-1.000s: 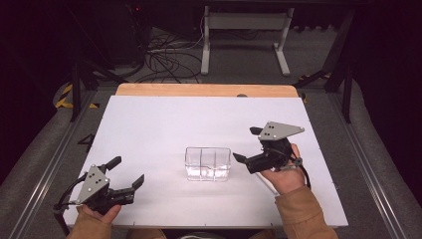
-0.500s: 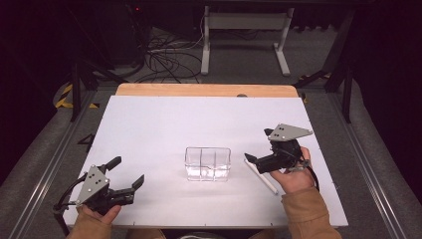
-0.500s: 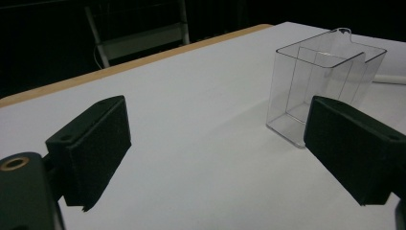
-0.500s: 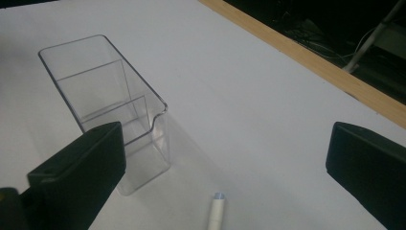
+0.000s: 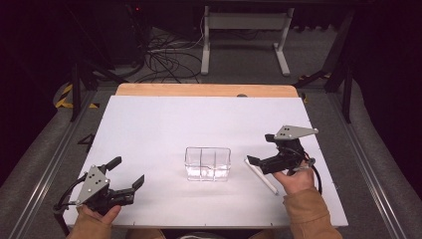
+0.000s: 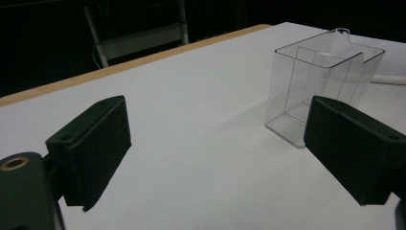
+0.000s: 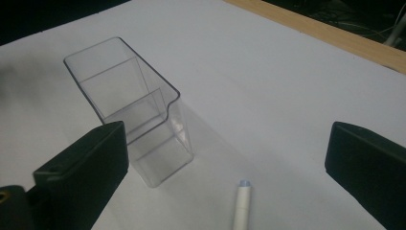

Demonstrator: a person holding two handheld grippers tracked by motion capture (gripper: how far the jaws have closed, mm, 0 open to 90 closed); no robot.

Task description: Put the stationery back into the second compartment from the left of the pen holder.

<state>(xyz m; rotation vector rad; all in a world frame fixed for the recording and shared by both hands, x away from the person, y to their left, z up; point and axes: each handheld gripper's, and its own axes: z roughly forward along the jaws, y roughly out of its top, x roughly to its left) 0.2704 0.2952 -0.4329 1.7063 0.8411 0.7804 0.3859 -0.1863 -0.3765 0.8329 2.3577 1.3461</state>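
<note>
The right gripper [image 5: 268, 159] had drawn back over the white pen [image 5: 261, 175] (fingers spread, empty), beside the clear container [image 5: 208, 163]; the left gripper [image 5: 127, 178] idled open.

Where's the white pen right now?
The white pen lies flat on the table, right of the clear container, just below the right hand-held gripper.

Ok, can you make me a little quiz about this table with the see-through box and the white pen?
1. True or false: the white pen lies inside the clear box.
2. Which gripper is nearer the pen? A) left gripper B) right gripper
3. Fill in: the box is split into ___ compartments.

Key
1. False: the pen lies on the white table, beside the box.
2. B; its jaws stand open above the pen.
3. Two; both look empty.
</note>
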